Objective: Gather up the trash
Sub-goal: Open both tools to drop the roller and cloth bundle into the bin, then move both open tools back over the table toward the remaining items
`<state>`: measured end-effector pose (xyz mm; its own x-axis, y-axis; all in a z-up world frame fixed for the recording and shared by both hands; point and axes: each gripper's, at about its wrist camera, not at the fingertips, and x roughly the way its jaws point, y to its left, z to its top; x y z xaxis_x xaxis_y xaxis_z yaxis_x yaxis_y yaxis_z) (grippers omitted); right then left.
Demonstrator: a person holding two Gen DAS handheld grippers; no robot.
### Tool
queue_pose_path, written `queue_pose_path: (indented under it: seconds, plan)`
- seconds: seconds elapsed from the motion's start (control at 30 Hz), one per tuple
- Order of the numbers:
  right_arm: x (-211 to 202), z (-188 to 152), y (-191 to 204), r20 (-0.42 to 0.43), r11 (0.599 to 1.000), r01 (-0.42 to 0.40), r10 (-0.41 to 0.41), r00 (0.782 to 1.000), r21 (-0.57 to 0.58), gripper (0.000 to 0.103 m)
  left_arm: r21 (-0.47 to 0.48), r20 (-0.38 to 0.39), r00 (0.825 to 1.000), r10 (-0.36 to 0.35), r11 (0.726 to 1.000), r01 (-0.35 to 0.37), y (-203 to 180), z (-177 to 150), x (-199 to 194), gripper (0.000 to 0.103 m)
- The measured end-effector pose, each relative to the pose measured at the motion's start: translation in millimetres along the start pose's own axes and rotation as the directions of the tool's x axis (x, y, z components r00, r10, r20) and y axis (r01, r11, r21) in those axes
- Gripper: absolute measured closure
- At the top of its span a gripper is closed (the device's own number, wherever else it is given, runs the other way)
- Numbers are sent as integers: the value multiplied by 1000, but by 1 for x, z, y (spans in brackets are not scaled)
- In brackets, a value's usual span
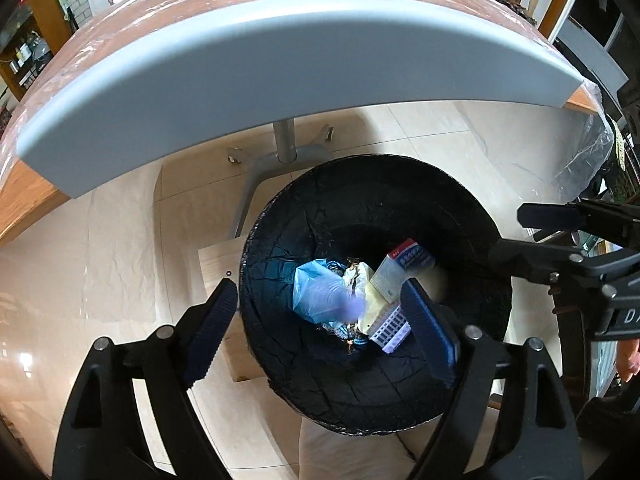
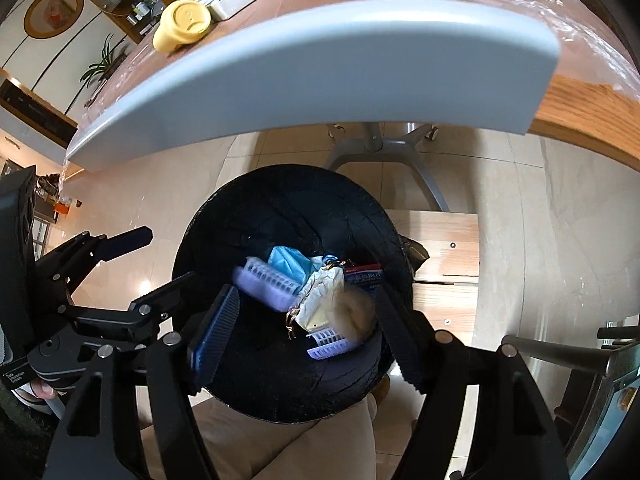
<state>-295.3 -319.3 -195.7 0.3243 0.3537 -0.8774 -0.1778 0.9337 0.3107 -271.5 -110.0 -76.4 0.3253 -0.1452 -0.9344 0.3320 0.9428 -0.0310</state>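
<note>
Here, in the left wrist view, the left gripper (image 1: 320, 312) hangs over a round bin (image 1: 280, 360) lined with a crinkled black bag, its ribbed blue jaws spread wide and holding nothing. Below them a blurred pale violet piece (image 1: 340, 300) shows above the trash, seemingly dropping in. The trash itself sits at the bin's bottom: a blue plastic bag (image 1: 312, 284), crumpled paper, a small white carton (image 1: 400, 272) and a white gridded tray (image 1: 390, 330). The right gripper (image 1: 516, 236) reaches in from the right, also over the bin, likely so both drops land inside. A grey-edged desk (image 1: 280, 60) arches overhead.

In the right wrist view, the right gripper (image 2: 308, 340) stands likewise open and empty. A blurred tan ball (image 2: 356, 312) and a smeared violet gridded tray (image 2: 268, 284) seem mid-fall onto the heap. A yellow lidded cup (image 2: 182, 26) lies on the desk.
</note>
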Motion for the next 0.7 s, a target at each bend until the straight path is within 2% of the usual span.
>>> queue_pose_path:
  seconds: [0.13,0.3,0.47,0.53,0.6,0.63,0.67,0.7]
  plan:
    - [-7,-2,0,17,1000,3,-3,1000,6,30,-2,9,1000,0,1000,0,1,-1,-6,18]
    - [-23,-8,2,52,1000,11,-11,999,-3,22,0,23,1000,14,1000,-14,1,0,-15,18]
    - [-48,-7,6,108,999,40,-37,993,-22,16,-10,46,999,17,1000,-16,2,3,-33,18]
    - [-65,-4,10,159,996,75,-68,985,-38,16,-21,78,997,18,1000,-16,4,5,-47,18]
    - [-88,0,15,245,990,128,-111,963,-54,16,-41,136,990,37,999,-32,6,9,-66,18]
    - [-99,2,18,291,986,156,-133,947,-59,14,-53,175,983,51,998,-42,8,12,-76,11]
    - [-119,5,25,398,975,213,-170,901,-67,6,-66,224,972,67,996,-54,10,16,-87,7]
    - [-130,6,28,459,968,240,-183,869,-68,4,-77,263,961,80,995,-61,11,18,-95,2]
